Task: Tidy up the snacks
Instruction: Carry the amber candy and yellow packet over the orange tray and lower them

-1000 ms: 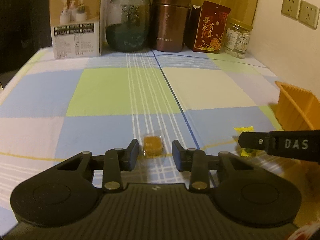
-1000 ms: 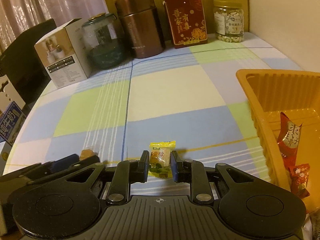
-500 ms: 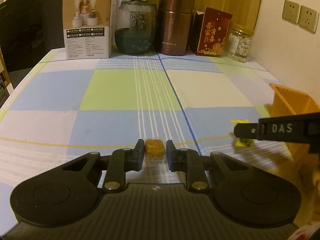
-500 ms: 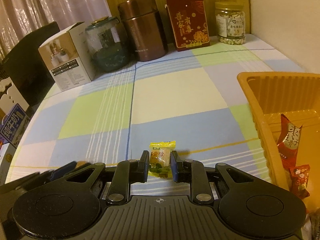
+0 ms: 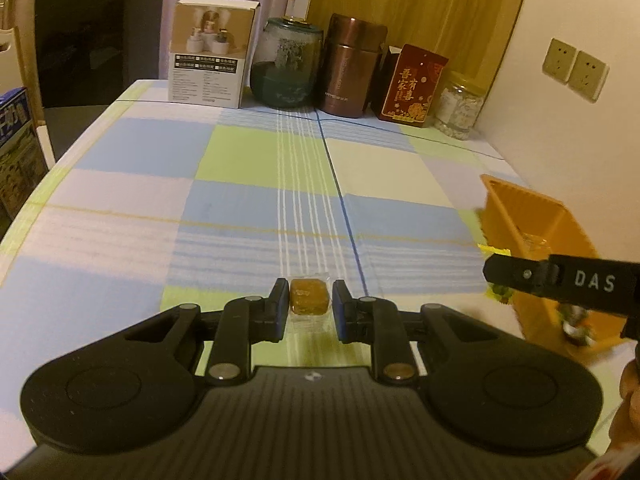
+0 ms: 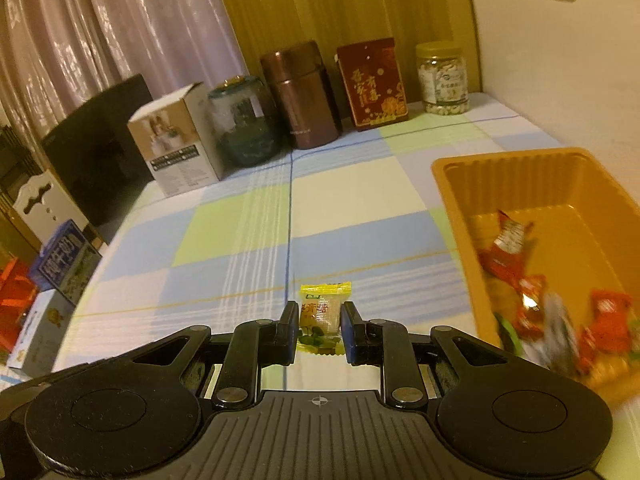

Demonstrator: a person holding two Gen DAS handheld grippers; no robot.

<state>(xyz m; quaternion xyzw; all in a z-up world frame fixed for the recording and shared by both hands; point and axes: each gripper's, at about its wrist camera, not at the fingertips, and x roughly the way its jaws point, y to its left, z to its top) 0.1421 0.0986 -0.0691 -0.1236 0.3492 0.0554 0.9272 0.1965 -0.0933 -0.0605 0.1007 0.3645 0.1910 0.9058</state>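
Note:
My left gripper (image 5: 310, 300) is shut on a small amber candy in clear wrap (image 5: 309, 301) and holds it above the checked tablecloth. My right gripper (image 6: 319, 322) is shut on a yellow-green wrapped snack (image 6: 322, 316), also lifted off the table. The orange tray (image 6: 520, 184) stands to the right with several red-wrapped snacks (image 6: 505, 249) inside. In the left wrist view the tray (image 5: 532, 216) is at the right, and a finger of the right gripper (image 5: 560, 280) crosses in front of it.
Along the back edge stand a white box (image 5: 210, 52), a glass jar (image 5: 286, 64), a brown canister (image 5: 352, 66), a red packet (image 5: 412, 84) and a nut jar (image 5: 460, 106). Cartons (image 6: 60, 268) lie off the table's left edge. A wall is on the right.
Both grippers have risen with their snacks, so the table looks farther below. The left gripper had closed on the amber candy a second ago. The right gripper has swung towards the tray.

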